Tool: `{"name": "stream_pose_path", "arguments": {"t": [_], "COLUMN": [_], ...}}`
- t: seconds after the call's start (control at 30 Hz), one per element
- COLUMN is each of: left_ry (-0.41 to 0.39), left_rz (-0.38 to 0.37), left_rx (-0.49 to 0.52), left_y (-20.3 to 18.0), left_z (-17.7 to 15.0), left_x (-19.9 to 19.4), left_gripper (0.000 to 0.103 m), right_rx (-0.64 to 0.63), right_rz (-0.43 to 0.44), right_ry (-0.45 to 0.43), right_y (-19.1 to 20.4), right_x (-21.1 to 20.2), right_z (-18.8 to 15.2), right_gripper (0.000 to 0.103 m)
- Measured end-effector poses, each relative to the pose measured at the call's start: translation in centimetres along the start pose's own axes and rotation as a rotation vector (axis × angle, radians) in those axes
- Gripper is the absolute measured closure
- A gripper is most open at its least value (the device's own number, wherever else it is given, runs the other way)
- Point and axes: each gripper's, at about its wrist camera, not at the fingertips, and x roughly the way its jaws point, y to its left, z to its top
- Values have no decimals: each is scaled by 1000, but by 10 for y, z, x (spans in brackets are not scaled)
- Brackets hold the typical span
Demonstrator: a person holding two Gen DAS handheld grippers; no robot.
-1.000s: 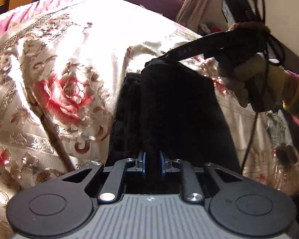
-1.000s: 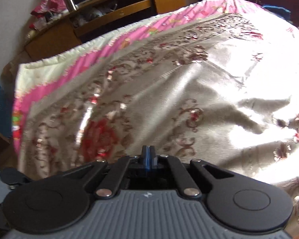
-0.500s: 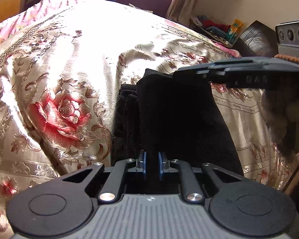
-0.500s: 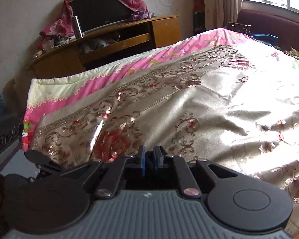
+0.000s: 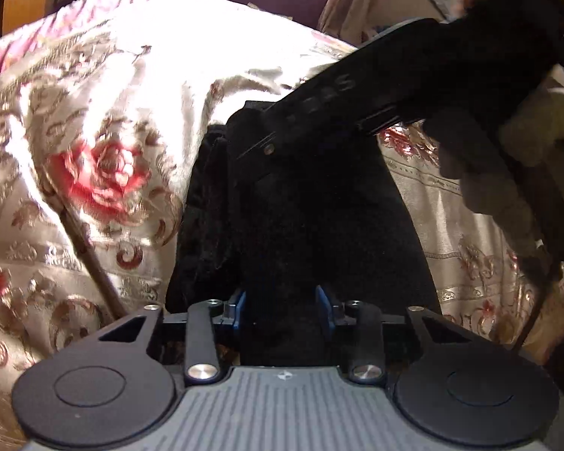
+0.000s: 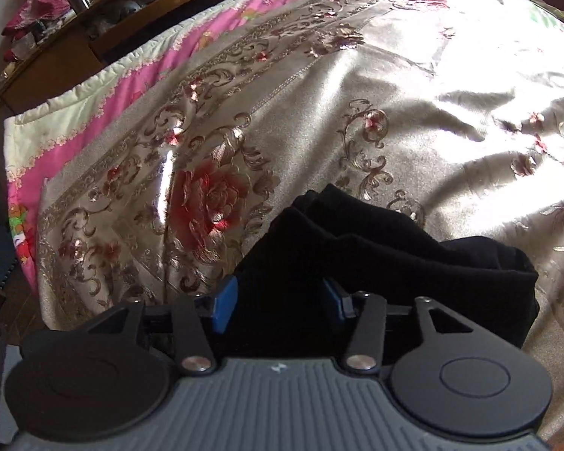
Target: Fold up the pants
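Pants [image 5: 300, 195], black and folded into a thick stack, lie on the floral satin bedspread [image 5: 94, 120], running from the near edge toward the middle of the bed. My left gripper [image 5: 281, 302] sits at the near end of the stack with its blue pads [image 5: 239, 304] spread wide; dark cloth fills the gap between them, but I cannot confirm that either pad presses on it. From my left wrist view, the right gripper [image 5: 252, 112] reaches in from the far right, its tip over the far end of the stack, carried by a hand in a pale glove [image 5: 507, 158]. In my right wrist view the right gripper [image 6: 278, 300] also stands wide, blue pads [image 6: 223, 302] well apart, with layered edges of the pants [image 6: 376, 255] lying between and beyond them. A large red rose motif [image 6: 210, 199] is just left of the pants. Beyond the bed's pink-bordered quilt edge [image 6: 105, 86], at far left, is a wooden cabinet [image 6: 56, 64].
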Motion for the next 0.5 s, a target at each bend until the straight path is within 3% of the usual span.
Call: {"name": "stream_pose_path", "arguments": {"t": [0.1, 0.17, 0.23, 0.27, 0.37, 0.5], "left_ry": [-63, -98, -136, -152, -194, -265], "left_rz": [-44, -73, -88, -90, -147, -206], "left_rx": [10, -7, -6, 3, -5, -21], "left_y": [-3, 2, 6, 6, 13, 23], "left_z": [2, 4, 4, 5, 6, 15], "left_x": [-9, -14, -19, -21, -29, -48], "left_gripper": [71, 75, 76, 78, 78, 78], "right_rx": [27, -11, -71, -49, 119, 194], "right_rz": [-61, -123, -227, -241, -181, -181], "right_ry": [32, 38, 88, 96, 86, -25], "right_y": [13, 23, 25, 21, -1, 1], "right_x": [4, 11, 27, 27, 7, -36], "right_z": [9, 13, 12, 12, 13, 15], "right_gripper": [39, 39, 48, 61, 87, 89]}}
